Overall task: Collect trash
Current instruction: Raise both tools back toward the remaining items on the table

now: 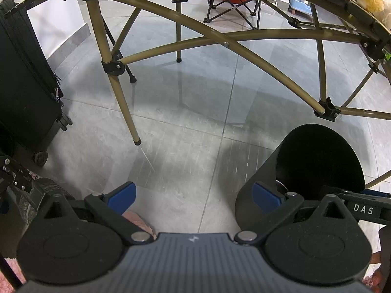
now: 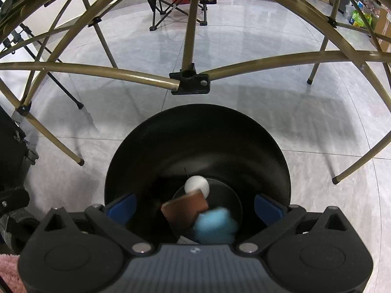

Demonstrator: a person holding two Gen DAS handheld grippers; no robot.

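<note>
The black bin [image 2: 198, 146] on the grey tile floor [image 1: 185, 131] already has a few pieces in it: a white ball-like scrap [image 2: 197, 185] at the bottom, a brown card-like piece [image 2: 184, 210], and a blue crumpled piece [image 2: 215, 224] that looks blurred, so I'd guess it is falling in right now. No other litter shows on the floor near the folding table's legs [image 1: 122, 97], so from here the collecting looks close to finished, though whatever lies on the tabletop is out of sight. The right gripper [image 2: 195, 207] hangs directly over the bin's mouth, pointing down into it, fingers spread wide with nothing between them. The left gripper [image 1: 194, 195] sits lower and just beside the bin [image 1: 317, 166], aimed at bare floor, its blue pads [image 1: 122, 196] wide apart too and empty
</note>
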